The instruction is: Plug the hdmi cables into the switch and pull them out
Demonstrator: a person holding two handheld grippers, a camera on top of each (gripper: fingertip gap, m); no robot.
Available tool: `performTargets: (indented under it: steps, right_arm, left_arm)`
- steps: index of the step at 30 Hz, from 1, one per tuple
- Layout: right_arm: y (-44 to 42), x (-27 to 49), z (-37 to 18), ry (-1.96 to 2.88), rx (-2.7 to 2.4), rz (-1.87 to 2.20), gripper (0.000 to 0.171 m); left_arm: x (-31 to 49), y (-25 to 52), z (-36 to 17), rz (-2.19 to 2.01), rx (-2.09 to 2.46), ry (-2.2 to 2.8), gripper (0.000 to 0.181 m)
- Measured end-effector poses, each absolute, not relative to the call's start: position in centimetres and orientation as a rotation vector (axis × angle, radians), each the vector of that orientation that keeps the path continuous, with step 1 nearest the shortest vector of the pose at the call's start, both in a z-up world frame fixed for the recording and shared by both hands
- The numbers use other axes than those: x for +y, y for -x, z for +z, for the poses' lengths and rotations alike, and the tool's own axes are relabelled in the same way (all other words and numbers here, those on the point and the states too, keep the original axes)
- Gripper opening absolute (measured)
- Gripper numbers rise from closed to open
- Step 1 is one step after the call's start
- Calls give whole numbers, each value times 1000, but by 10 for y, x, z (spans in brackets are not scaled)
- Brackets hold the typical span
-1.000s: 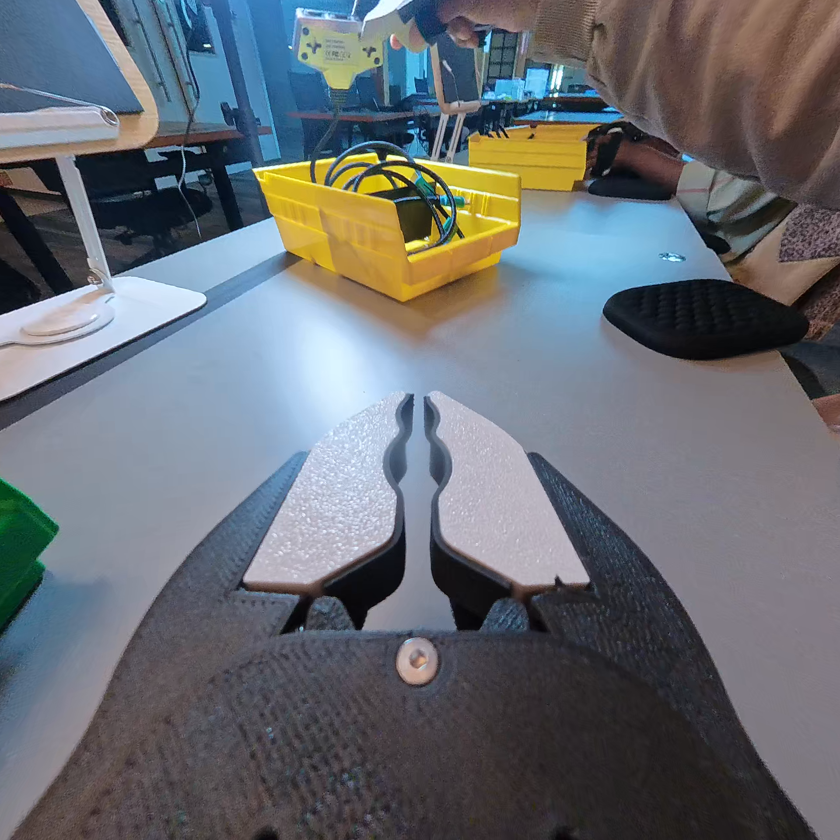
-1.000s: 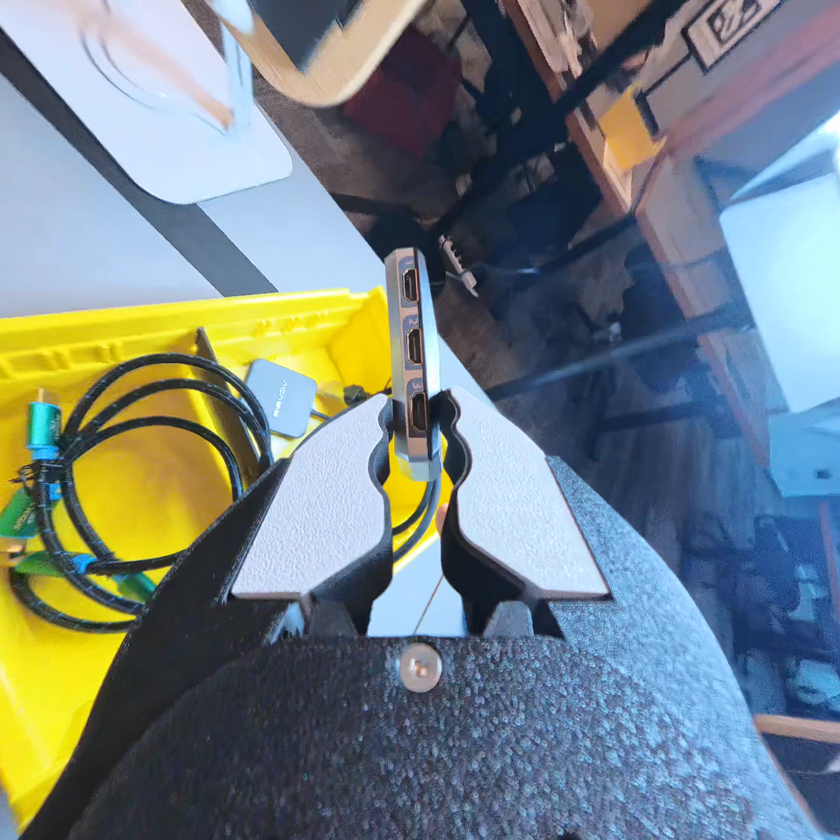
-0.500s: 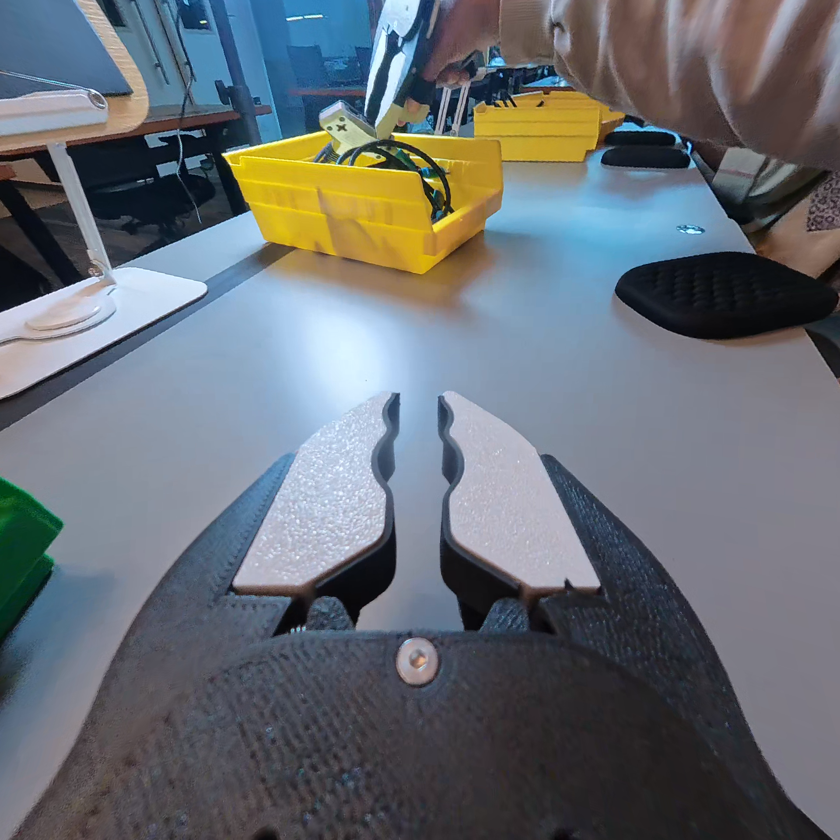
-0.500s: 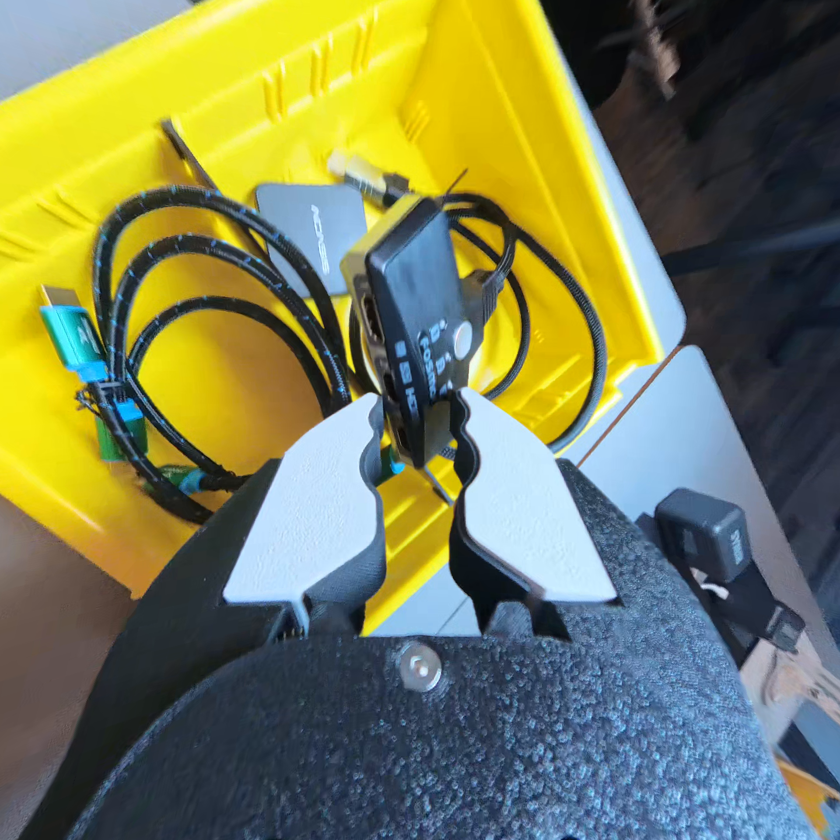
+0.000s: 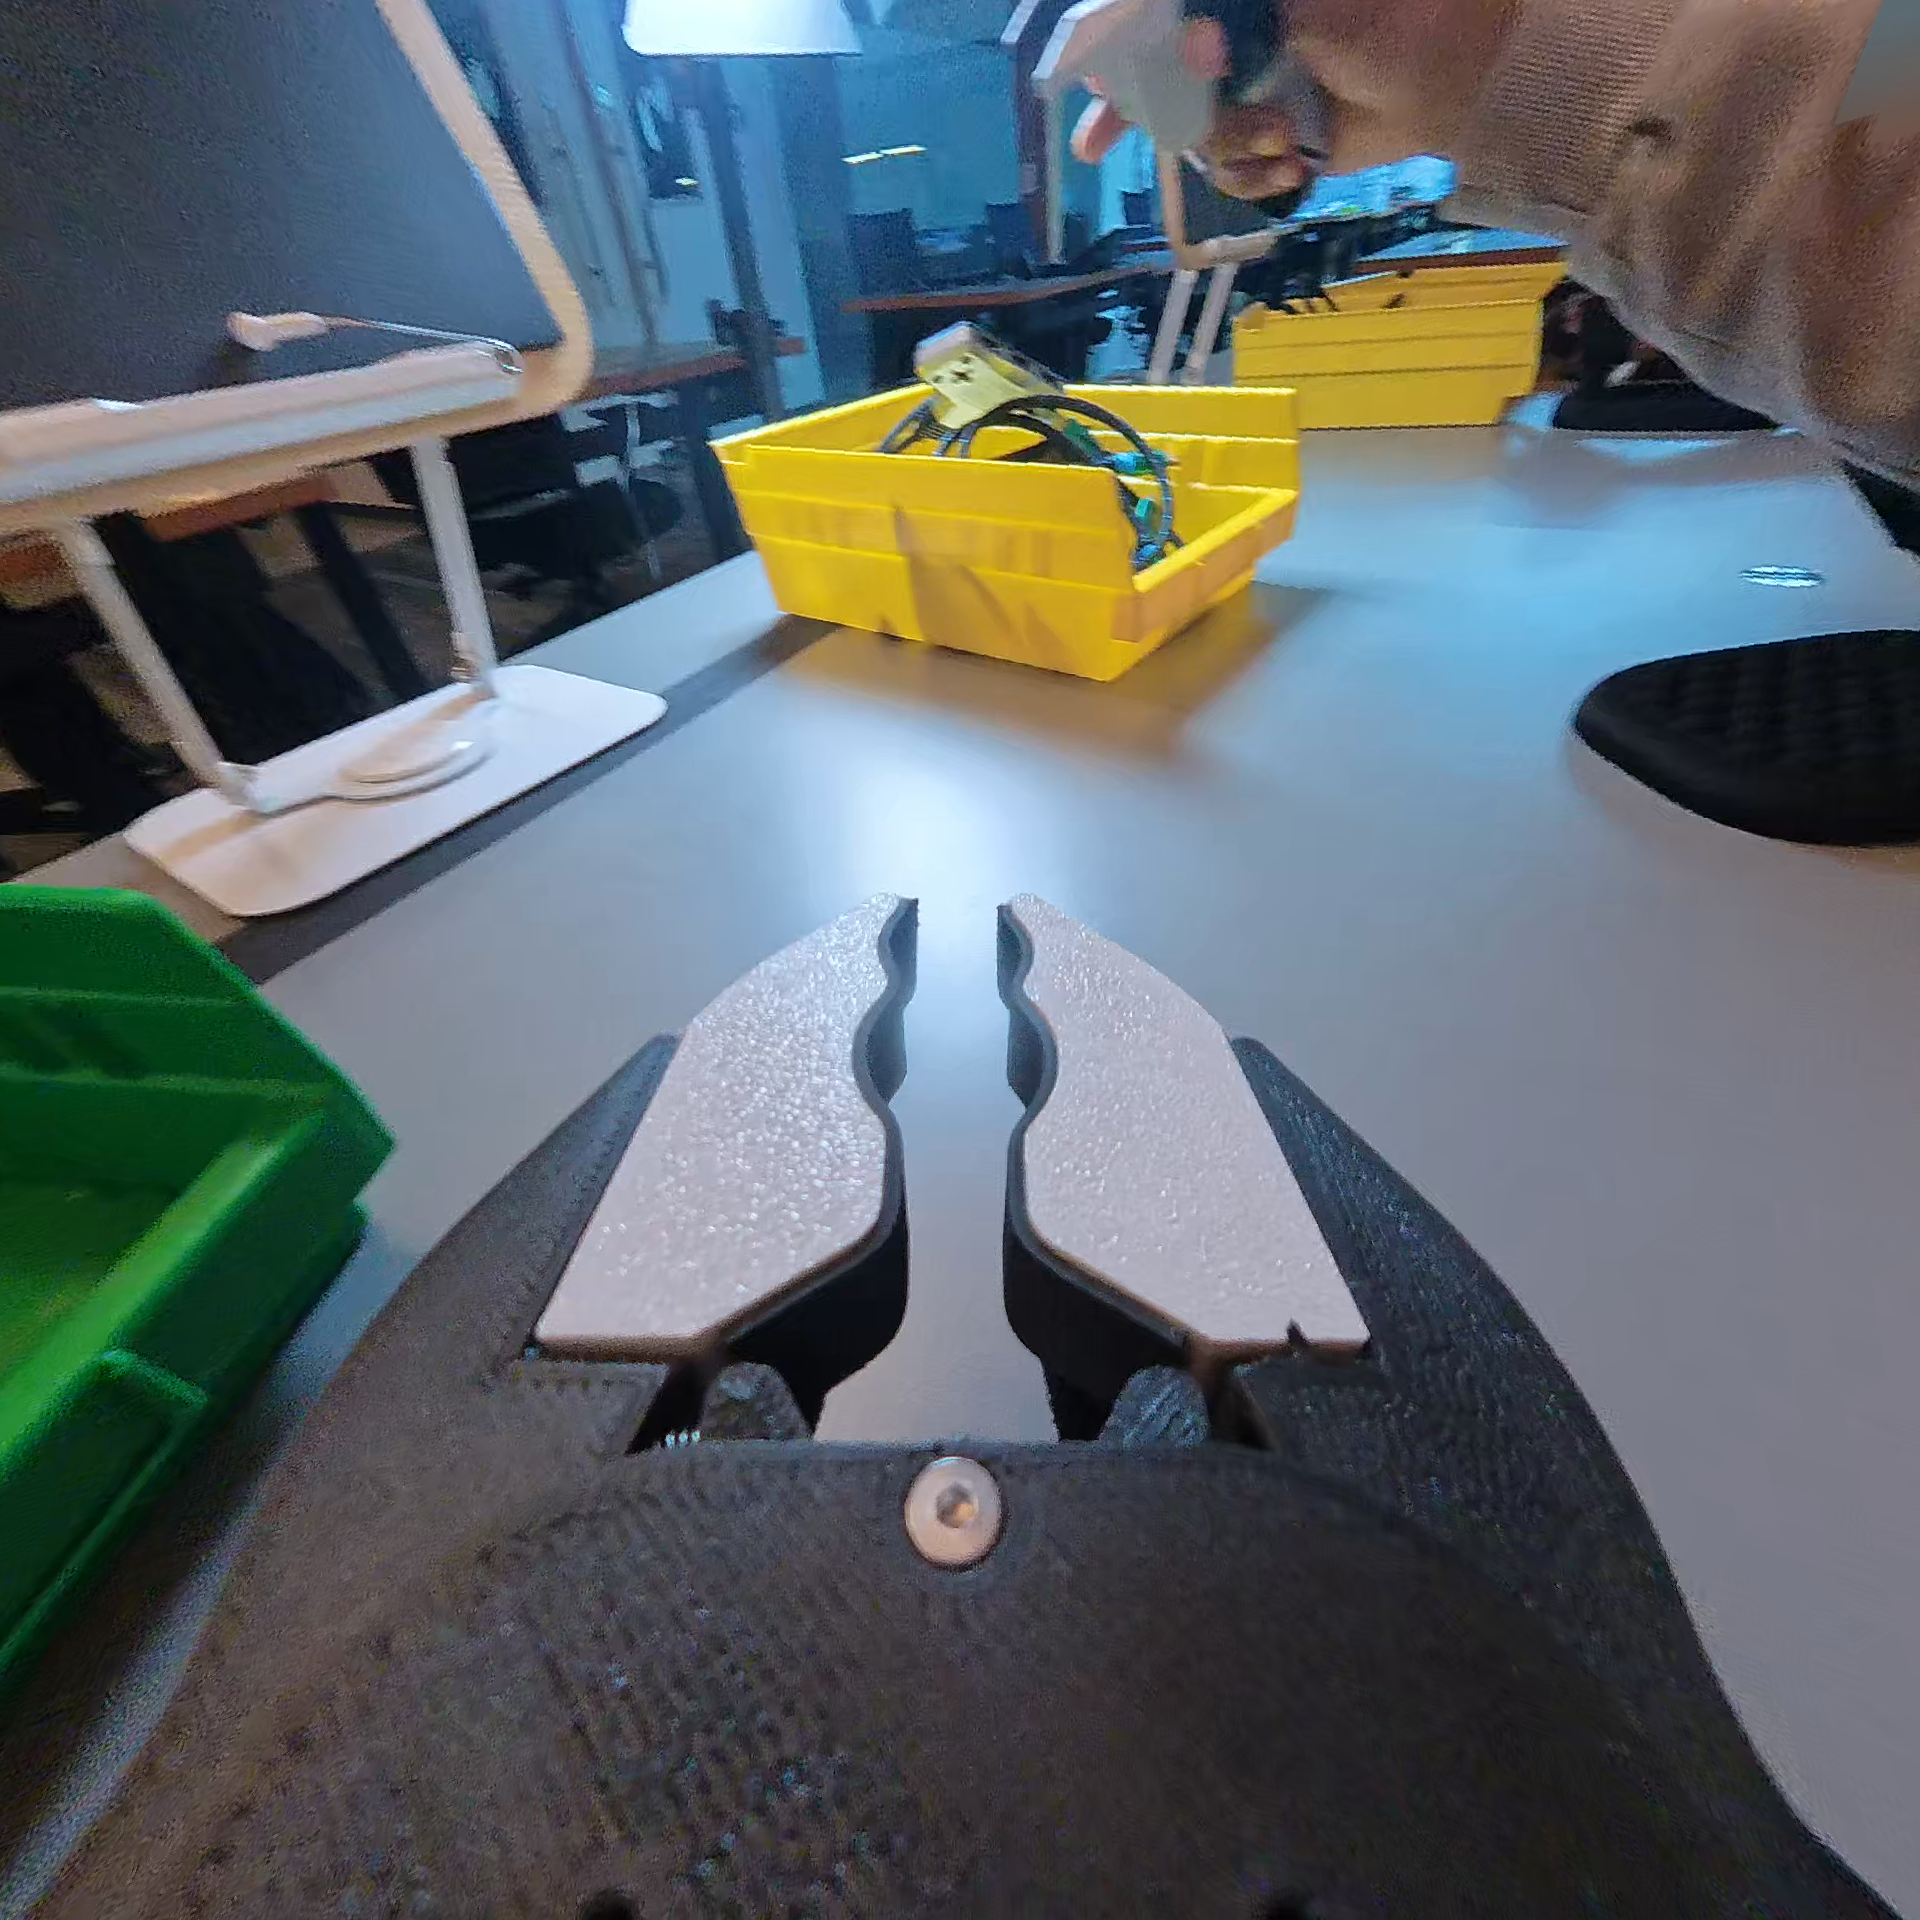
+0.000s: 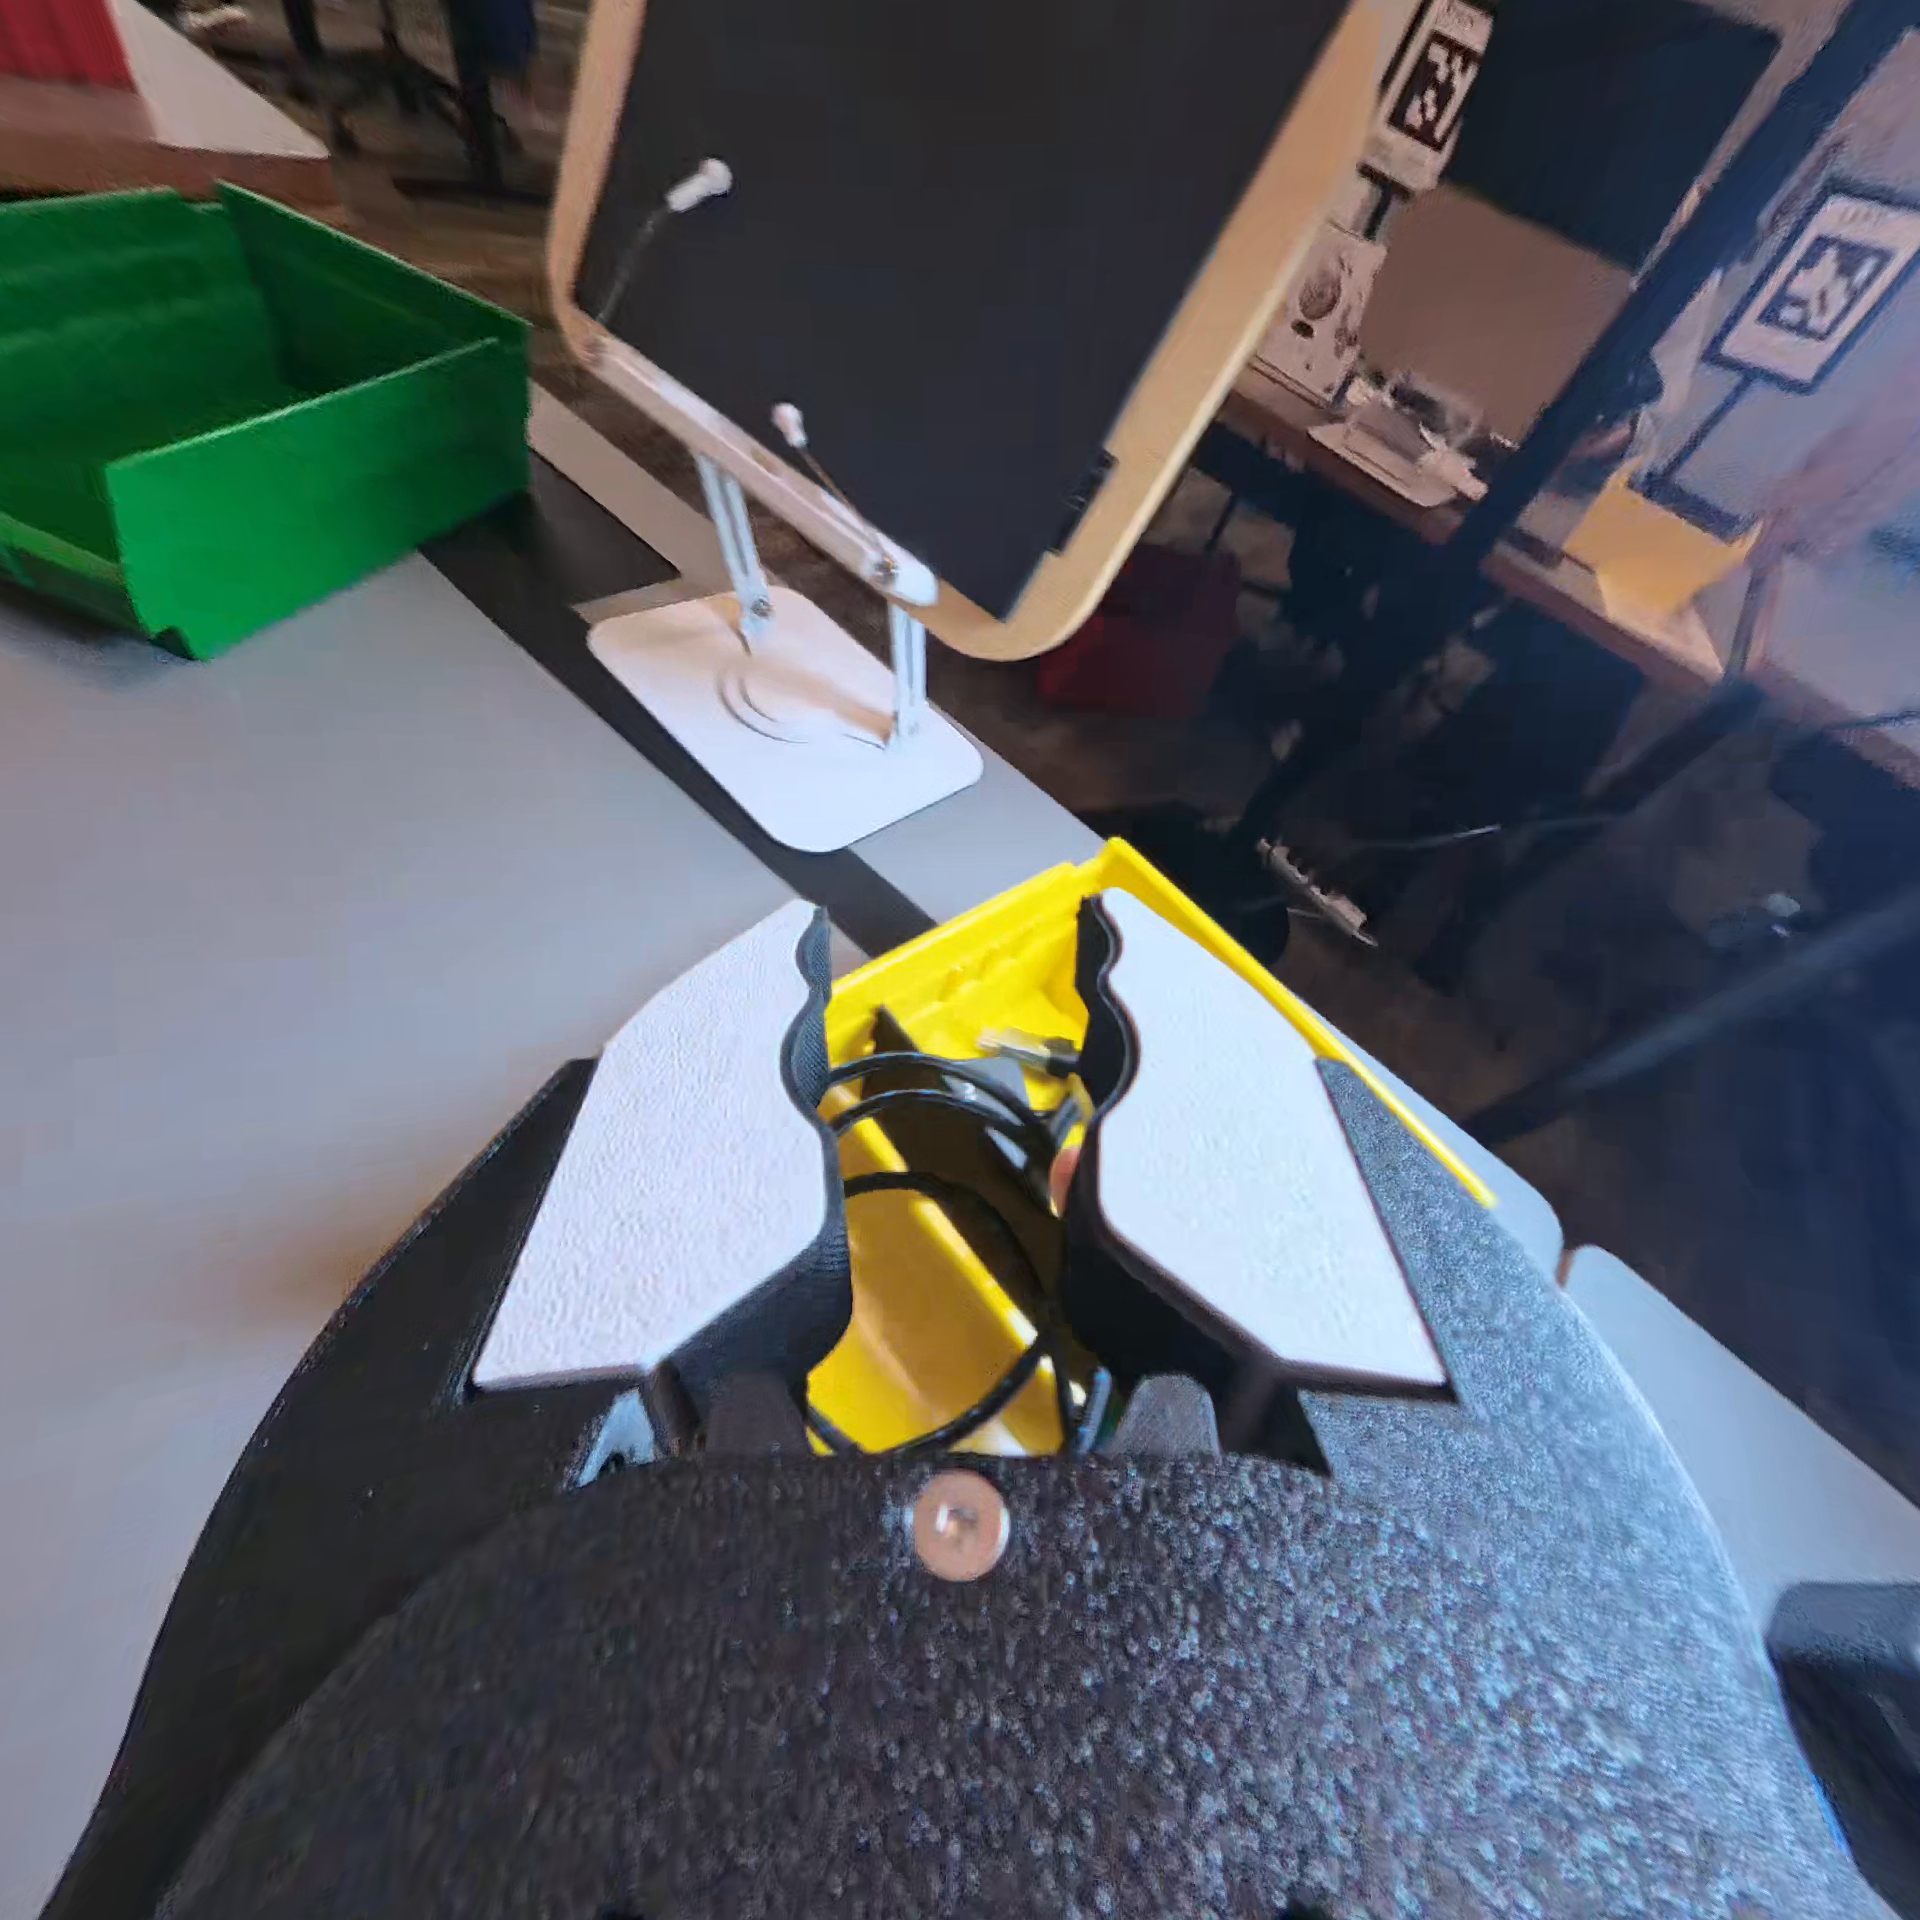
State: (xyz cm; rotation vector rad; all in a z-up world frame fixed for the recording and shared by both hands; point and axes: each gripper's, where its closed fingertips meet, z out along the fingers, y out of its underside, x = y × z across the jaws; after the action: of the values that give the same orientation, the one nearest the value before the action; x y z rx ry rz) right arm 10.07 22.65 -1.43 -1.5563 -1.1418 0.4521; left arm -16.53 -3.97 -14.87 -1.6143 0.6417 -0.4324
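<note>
The HDMI switch (image 5: 971, 379), with its yellow underside up, lies tilted on the coiled black HDMI cables (image 5: 1091, 447) in the yellow bin (image 5: 997, 561). My right gripper (image 6: 956, 920) is open and empty, just above that bin (image 6: 1132, 862). Black cables (image 6: 935, 1132) and a metal plug (image 6: 1029, 1051) show between its fingers. My left gripper (image 5: 956, 914) is low over the grey table (image 5: 1351, 987), well short of the bin. Its fingers are a little apart with nothing between them.
A green bin (image 5: 135, 1143) stands at the left gripper's near left. A board on a white stand (image 5: 416, 769) stands on the left. A black pad (image 5: 1766, 738) lies on the right. A person's sleeve (image 5: 1662, 187) reaches over the far right. Another yellow bin (image 5: 1382, 353) stands behind. There is about 40 cm between the tips of the two grippers.
My right gripper lowered the switch into the yellow bin, let go of it and opened wide. My left gripper's fingers parted slightly and it shifted, bringing the green bin more into view.
</note>
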Motion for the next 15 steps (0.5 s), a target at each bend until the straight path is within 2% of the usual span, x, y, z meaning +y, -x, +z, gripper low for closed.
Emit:
performTargets:
  steps: [1, 6, 10, 15]
  right_arm:
    - [-97, 209, -21, 1538, -1172, 455, 46]
    - [-100, 136, -100, 1568, -1492, 320, 46]
    - [-141, 129, -167, 1629, -1775, -87, 48]
    - [-156, 141, -196, 1669, -1907, -248, 48]
  left_arm:
    - [-37, 171, -147, -392, 623, 1612, 15]
    - [-25, 213, -146, -86, 588, 1684, 17]
    - [-17, 262, -153, 260, 720, 1850, 31]
    - [-7, 322, -183, 569, 917, 2122, 48]
